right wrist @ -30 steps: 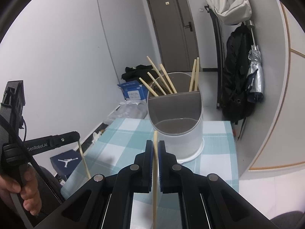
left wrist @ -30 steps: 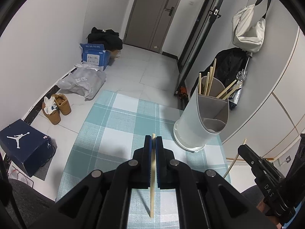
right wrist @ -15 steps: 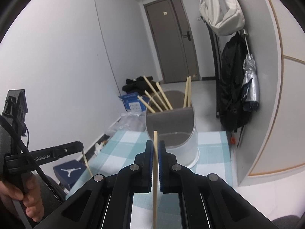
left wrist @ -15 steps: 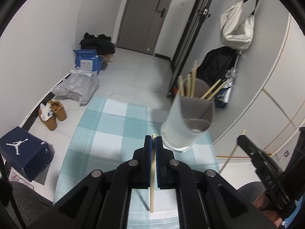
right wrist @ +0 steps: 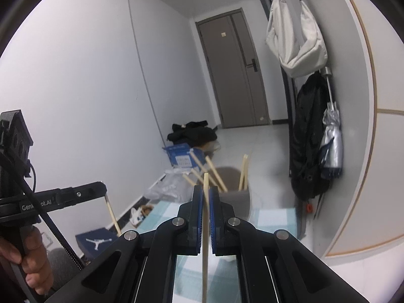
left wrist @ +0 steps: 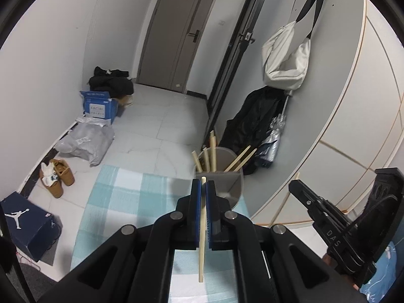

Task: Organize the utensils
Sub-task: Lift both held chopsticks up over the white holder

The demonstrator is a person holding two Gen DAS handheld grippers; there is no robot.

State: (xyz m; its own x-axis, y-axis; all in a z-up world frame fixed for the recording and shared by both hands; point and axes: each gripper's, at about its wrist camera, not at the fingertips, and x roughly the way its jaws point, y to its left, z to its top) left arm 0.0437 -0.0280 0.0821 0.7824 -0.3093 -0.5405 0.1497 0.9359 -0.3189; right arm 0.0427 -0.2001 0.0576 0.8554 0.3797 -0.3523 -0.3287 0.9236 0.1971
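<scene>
**Chopsticks in both grippers, holder just ahead**

Chopsticks are the business here: the left gripper (left wrist: pixel 203 189) has its blue-padded jaws pressed onto one chopstick (left wrist: pixel 202 229), which runs upright between them with its tip poking just above the pads. The right gripper (right wrist: pixel 206 197) pinches a second chopstick (right wrist: pixel 205 227) the same way. Each gripper also shows at the edge of the other's view, its stick hanging below the fingers.

Just beyond the left fingertips stands the utensil holder (left wrist: pixel 233 184), a grey divided cup already carrying several chopsticks that lean outward in its far compartment; the near compartment looks empty from here (its bottom is partly hidden by the fingers).

The risks, as I judge them: the sticks are thin and held only by a narrow pad contact, so either could pivot or slip if tipped quickly. A lowered stick could knock the leaning ones or catch the divider and land outside. The holder looks light, and a push on its rim might tip it. With both grippers converging on one opening, they could also bump each other.

The holder sits near the far edge of a table covered by a teal-and-white checked cloth (left wrist: pixel 121 197). Beyond lie a pale tiled floor, shoes, a shoe box, bags, and a grey door (left wrist: pixel 176 35) at the end; a white bag and dark coat hang on the right wall.
</scene>
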